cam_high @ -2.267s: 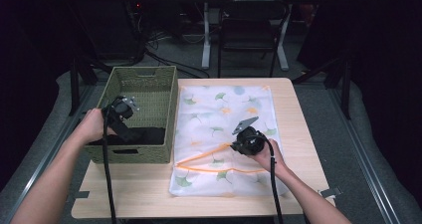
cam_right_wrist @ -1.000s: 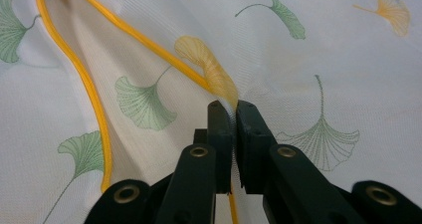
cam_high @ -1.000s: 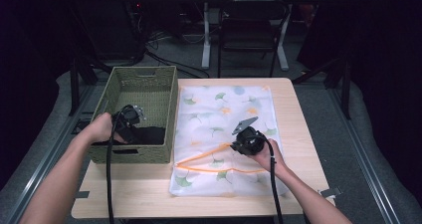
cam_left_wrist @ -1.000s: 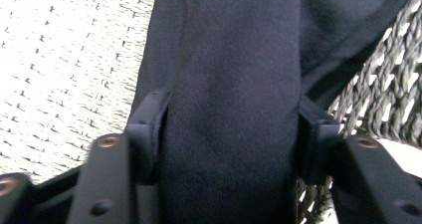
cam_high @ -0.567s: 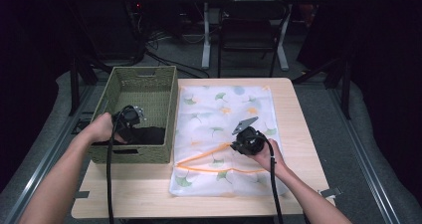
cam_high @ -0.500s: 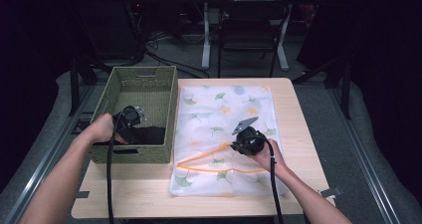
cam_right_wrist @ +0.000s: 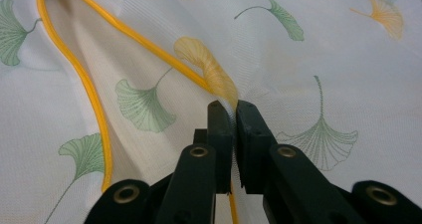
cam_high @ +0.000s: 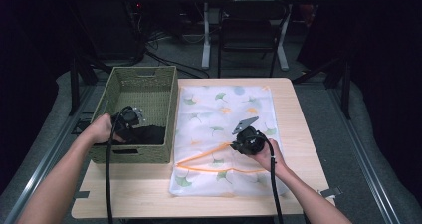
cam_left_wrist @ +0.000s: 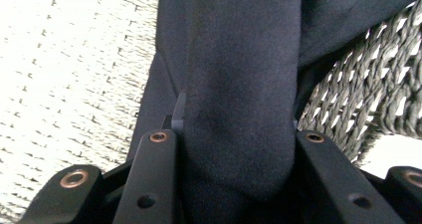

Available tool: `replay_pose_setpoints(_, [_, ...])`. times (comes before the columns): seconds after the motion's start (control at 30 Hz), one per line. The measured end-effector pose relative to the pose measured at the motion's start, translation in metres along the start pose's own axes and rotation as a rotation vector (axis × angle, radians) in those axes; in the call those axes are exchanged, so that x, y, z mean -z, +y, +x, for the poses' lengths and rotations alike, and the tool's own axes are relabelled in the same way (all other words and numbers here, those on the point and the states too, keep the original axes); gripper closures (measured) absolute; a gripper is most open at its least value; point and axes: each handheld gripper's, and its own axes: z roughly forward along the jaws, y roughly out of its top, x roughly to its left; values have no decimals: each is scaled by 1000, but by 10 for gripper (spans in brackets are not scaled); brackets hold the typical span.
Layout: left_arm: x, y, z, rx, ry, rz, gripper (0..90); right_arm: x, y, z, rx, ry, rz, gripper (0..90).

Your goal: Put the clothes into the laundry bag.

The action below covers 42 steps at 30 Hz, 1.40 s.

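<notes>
1. At the left, the left gripper (cam_high: 130,120) was lowered inside the woven basket (cam_high: 144,79). Its jaws had just been closing, and a fold of the dark garment (cam_left_wrist: 239,84) was seen pinched between them, bulging past the pads. The garment was judged gripped and ready for lifting.
2. The garment was still lying in the basket's near end, against its wicker wall.
3. At the right, the right gripper (cam_right_wrist: 230,109) was clamped nearly tight on the mesh laundry bag (cam_high: 224,109) beside its orange zipper (cam_right_wrist: 89,89), so that the opening was held raised.
</notes>
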Motion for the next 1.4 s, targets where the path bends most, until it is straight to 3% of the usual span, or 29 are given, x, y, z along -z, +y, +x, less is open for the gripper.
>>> replay_pose_setpoints(0.2, [15, -1, -3, 5, 40, -33, 686, 0, 0, -1, 5, 0, -1, 861])
replay_pose_setpoints(0.53, [38, 1, -9, 7, 71, -56, 686, 1, 0, 0, 1, -2, -2, 861])
replay_pose_setpoints(0.93, [62, 5, -15, 72, 77, -40, 686, 0, 0, 0, -4, 0, 1, 861])
replay_pose_setpoints(1.0, [68, 4, -16, 89, 82, -55, 686, 0, 0, 0, 0, -3, -1, 861])
replay_pose_setpoints(1.4, [91, 7, -23, 106, 121, -64, 687, 1, 0, 0, 1, -2, -3, 861])
